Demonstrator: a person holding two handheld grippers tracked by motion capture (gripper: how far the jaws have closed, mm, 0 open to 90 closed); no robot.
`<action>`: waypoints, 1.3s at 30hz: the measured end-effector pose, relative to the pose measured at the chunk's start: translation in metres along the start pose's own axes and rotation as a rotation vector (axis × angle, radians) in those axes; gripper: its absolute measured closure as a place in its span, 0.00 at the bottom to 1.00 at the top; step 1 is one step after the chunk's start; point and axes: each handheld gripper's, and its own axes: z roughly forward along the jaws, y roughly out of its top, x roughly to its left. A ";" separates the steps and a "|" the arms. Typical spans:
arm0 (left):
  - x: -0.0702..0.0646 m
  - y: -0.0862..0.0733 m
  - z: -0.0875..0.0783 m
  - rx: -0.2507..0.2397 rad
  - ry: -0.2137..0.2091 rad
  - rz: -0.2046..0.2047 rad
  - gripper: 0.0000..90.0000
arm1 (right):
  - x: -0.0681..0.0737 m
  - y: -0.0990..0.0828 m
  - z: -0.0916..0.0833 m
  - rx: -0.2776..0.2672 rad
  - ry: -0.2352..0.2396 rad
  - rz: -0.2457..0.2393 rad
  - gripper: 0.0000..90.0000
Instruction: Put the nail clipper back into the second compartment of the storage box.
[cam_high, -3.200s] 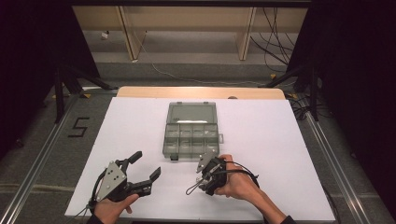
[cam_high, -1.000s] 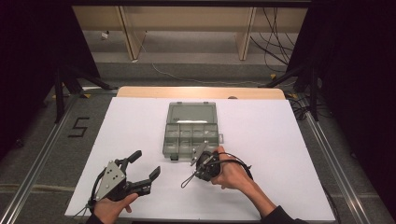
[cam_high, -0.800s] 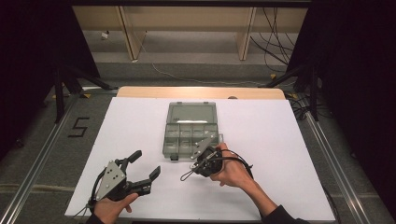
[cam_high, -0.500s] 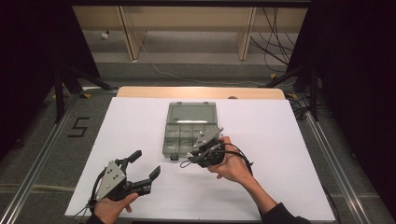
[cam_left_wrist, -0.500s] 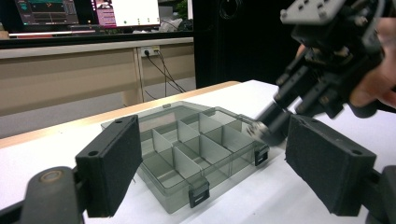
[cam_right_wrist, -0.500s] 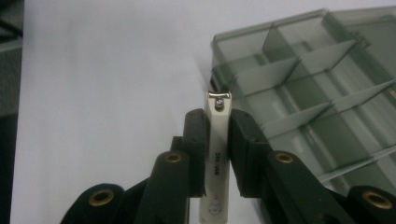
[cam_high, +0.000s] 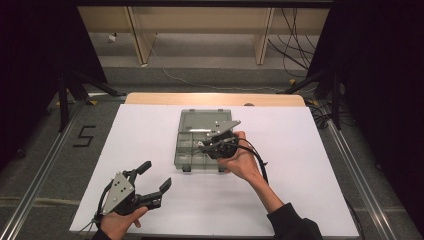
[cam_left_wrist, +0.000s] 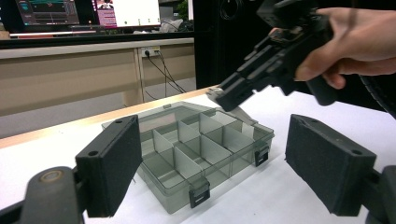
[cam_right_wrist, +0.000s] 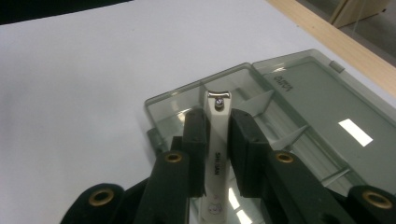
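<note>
A smoky grey compartment box (cam_high: 202, 121) lies open mid-table, lid folded back, with several empty cells (cam_left_wrist: 196, 149). My right gripper (cam_high: 205, 146) hovers over its near right part, shut on a white nail clipper (cam_right_wrist: 218, 100) whose metal head pokes out past the pads above a cell (cam_right_wrist: 187, 112). The left gripper view shows that gripper (cam_left_wrist: 226, 95) and the hand (cam_left_wrist: 355, 32) holding it above the box. My left gripper (cam_high: 156, 175) rests near the table's front left, jaws wide open with nothing between the pads (cam_left_wrist: 112, 163), aimed at the box.
A white sheet (cam_high: 310, 150) covers the table, with a wooden edge (cam_high: 215, 98) at the far side. Black stands and cables (cam_high: 295, 45) lie on the floor beyond. A cable (cam_high: 257, 160) trails from the right gripper along the forearm.
My right hand has risen and moved away from the table's front, carrying the clipper over the box. The left gripper has stayed where it was.
</note>
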 end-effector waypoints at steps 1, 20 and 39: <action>0.000 0.000 0.000 -0.001 0.000 0.000 0.20 | -0.001 0.001 0.003 -0.009 -0.013 0.002 0.86; 0.000 0.001 -0.001 -0.004 -0.005 -0.001 0.20 | -0.022 0.024 0.053 0.006 -0.106 0.090 0.86; 0.000 0.001 -0.001 -0.006 -0.009 0.004 0.18 | -0.031 0.019 0.073 0.056 -0.123 0.156 0.86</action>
